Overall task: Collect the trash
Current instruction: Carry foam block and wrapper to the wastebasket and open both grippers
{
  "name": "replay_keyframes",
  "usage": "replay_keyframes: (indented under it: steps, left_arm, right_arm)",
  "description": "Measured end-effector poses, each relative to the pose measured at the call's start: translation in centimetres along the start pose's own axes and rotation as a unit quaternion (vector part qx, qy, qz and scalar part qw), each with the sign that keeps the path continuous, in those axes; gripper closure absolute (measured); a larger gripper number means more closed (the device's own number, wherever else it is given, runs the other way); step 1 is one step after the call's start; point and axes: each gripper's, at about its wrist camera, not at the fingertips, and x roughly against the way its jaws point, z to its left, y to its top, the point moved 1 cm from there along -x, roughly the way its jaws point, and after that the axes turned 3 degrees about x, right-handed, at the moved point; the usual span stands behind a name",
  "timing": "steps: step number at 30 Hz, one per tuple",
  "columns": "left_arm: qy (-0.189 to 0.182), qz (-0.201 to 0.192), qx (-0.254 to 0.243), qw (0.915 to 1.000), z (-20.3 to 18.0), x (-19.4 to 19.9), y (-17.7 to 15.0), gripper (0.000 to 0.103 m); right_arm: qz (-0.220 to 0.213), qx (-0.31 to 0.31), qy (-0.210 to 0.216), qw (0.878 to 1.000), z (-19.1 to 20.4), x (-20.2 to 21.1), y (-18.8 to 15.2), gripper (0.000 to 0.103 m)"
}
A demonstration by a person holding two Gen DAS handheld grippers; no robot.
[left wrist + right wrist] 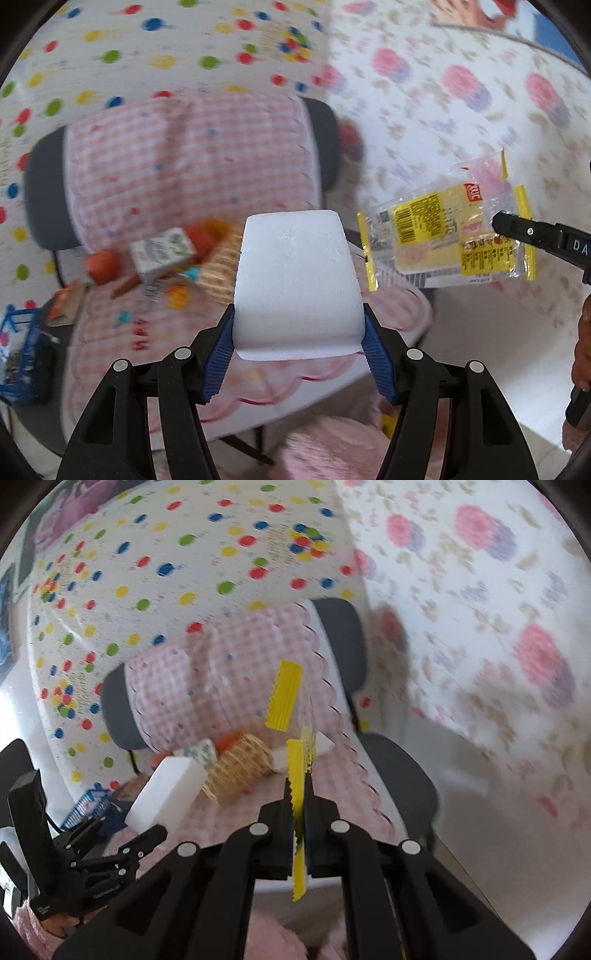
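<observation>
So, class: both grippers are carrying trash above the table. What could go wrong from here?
1. The right gripper pinches only one edge of the yellow wrapper; the rest hangs free, so it might slip out.
2. The left gripper holds the white foam block near its back end; it could tilt or pop loose.
3. Dropped trash might land among the basket and carton below.

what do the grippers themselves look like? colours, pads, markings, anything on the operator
Both are black plastic linkages with round silver pivot pins. The left gripper has ribbed blue pads on its fingers; the right gripper is alike, with white lettering on its body, partly visible. The operator wears a fuzzy pink sleeve.
</observation>
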Motion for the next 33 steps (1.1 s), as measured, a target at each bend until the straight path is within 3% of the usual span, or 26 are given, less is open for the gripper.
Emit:
replay_keyframes:
  steps: [9,14,23,33]
  left_arm:
    - [-0.089,0.065,-0.050,0.9927,-7.6,-3.8,-3.9,0.038]
    - [-0.119,0.095,-0.071,0.9857,-10.4,-5.2,-5.7,0.038]
    - [-0.143,0.104,-0.088,0.9804,-12.8,-5.9,-6.7,0.038]
    - [-0.141,0.136,-0.097,0.9757,-14.2,-8.0,-7.3,0.033]
  right_arm:
    - [0.068,-0.030,-0.093,0.993,-4.4,3.2,-6.6,0.099]
    - [0.098,-0.052,-0.120,0.987,-6.0,4.0,-9.6,0.099]
    - [0.129,-0.077,-0.138,0.979,-7.6,4.5,-12.1,0.098]
    - [0.149,-0.088,-0.147,0.974,-9.1,2.5,-13.3,0.098]
